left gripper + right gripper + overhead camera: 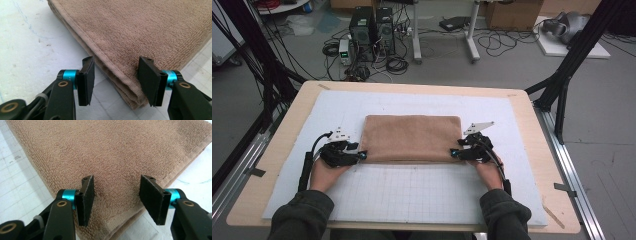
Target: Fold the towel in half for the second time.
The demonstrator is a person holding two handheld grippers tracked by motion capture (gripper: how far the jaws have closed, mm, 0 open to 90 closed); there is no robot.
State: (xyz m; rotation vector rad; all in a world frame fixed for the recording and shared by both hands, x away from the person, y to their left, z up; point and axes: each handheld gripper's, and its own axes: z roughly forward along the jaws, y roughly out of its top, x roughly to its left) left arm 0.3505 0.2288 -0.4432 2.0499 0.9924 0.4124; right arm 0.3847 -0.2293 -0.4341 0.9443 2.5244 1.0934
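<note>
Folded brown towel on white counter mat
Left gripper and right gripper spread at near corners, jaws astride the cloth, pinching nothing

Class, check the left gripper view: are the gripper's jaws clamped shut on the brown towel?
No: the left gripper stands open, its pads apart around the folded towel corner.

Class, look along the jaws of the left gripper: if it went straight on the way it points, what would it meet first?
The folded brown towel: its near corner already lies between the open jaws of the left gripper, so the stacked folds probably come first.
</note>
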